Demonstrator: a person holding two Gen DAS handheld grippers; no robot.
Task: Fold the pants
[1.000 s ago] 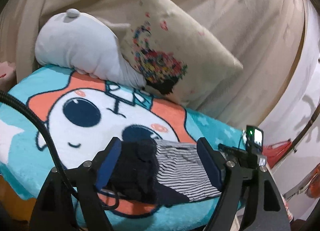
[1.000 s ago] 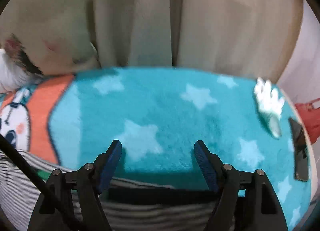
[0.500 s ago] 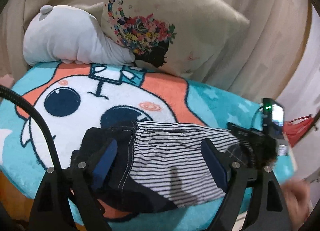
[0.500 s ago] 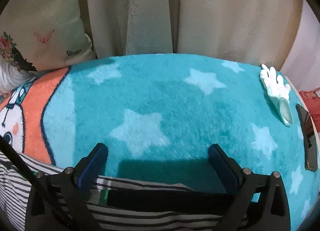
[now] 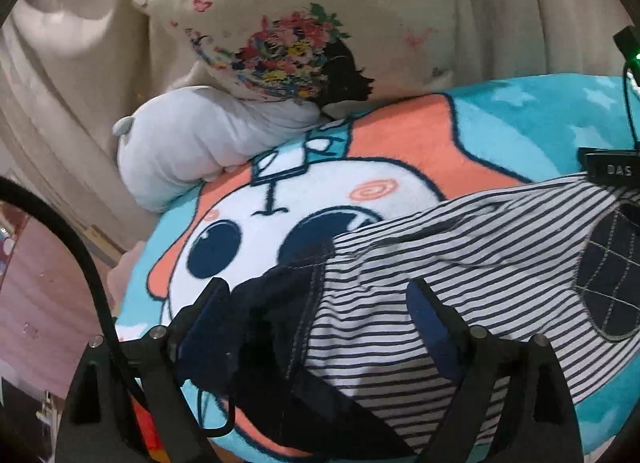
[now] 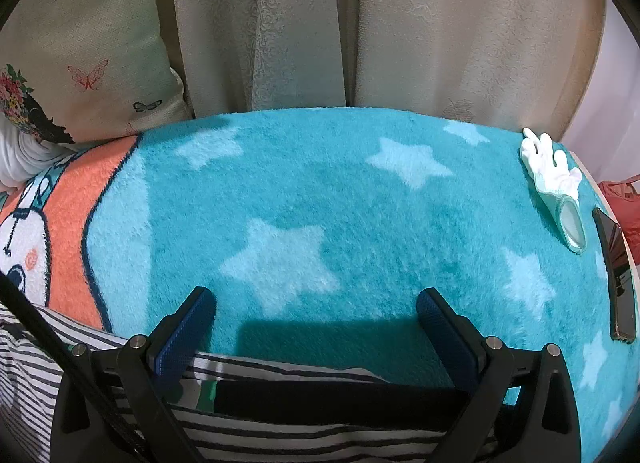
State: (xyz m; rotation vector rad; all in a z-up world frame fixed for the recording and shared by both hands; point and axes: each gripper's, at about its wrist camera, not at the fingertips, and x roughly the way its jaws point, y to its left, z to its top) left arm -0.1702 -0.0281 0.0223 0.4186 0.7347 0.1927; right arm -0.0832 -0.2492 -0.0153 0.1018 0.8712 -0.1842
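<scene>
Striped black-and-white pants (image 5: 460, 263) with a dark navy lining end (image 5: 272, 323) lie spread across the cartoon blanket (image 5: 360, 183). My left gripper (image 5: 320, 291) hovers low over the navy end, its jaws opening; fabric lies between and under the fingers, but the pads do not press it. In the right wrist view my right gripper (image 6: 316, 297) stands wide open over bare teal blanket (image 6: 320, 203), nothing between its fingers. The pants' striped edge and black waistband (image 6: 280, 431) lie just below its base.
A floral pillow (image 5: 320, 23) and a white plush (image 5: 192, 143) rest at the blanket's far side against beige curtains (image 6: 440, 23). A white glove (image 6: 556, 183) and a dark phone (image 6: 618, 275) lie near the blanket's right edge.
The pants went from a bunched heap to a stretched-out strip. My left gripper swung and rolled, and its jaws widened. The right jaws widened, and that hand stayed put.
</scene>
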